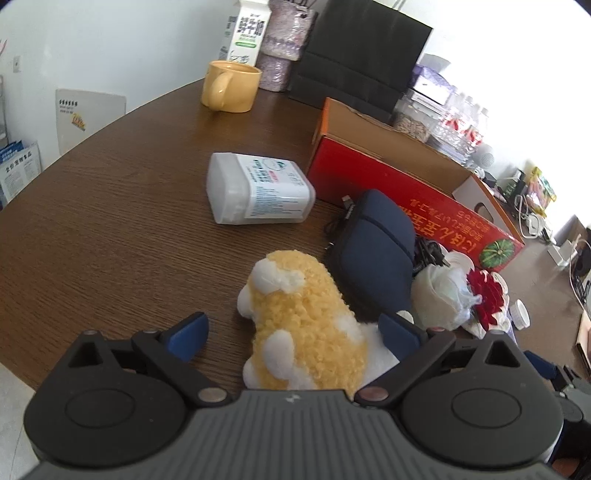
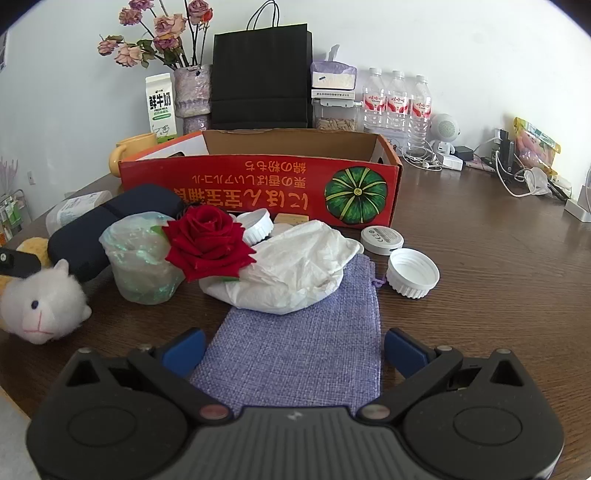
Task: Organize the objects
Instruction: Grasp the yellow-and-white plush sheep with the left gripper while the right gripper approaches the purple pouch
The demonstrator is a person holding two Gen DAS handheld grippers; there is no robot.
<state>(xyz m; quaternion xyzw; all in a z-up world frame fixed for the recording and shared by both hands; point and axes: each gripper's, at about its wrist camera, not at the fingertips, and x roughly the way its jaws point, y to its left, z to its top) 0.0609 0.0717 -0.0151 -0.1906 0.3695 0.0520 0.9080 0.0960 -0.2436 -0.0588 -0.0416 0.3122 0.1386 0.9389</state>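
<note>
left gripper: blue fingers spread wide, one on each side of the plush sheep; the right pad looks close against its white fleece, the left pad stands apart from it with bare table between.
right gripper: fingers spread wide, low over the near end of the purple bag, pinching nothing.
plush sheep: yellow curly back with white patches, lying on the table between the left gripper's fingers; in the right wrist view its white face shows at the left edge, beside the plastic cup.
purple bag: flat woven cloth pouch on the table, its far end under the white crumpled bag.
white crumpled bag: lies on the purple bag, touching the red rose.
red rose: rests between the plastic cup and the white bag.
plastic cup: cloudy, wrapped in thin film, upright just left of the rose.
navy pouch: zipped, lying between the sheep and the red box, black cables beside it.
red box: open-topped cardboard box with a green pumpkin picture, behind the clutter.
white container: lying on its side, left of the box.
yellow mug: upright, far side of the table, near a milk carton.
white caps: one open-side up right of the purple bag, a flat round one just behind it.
table: dark brown wood.
</note>
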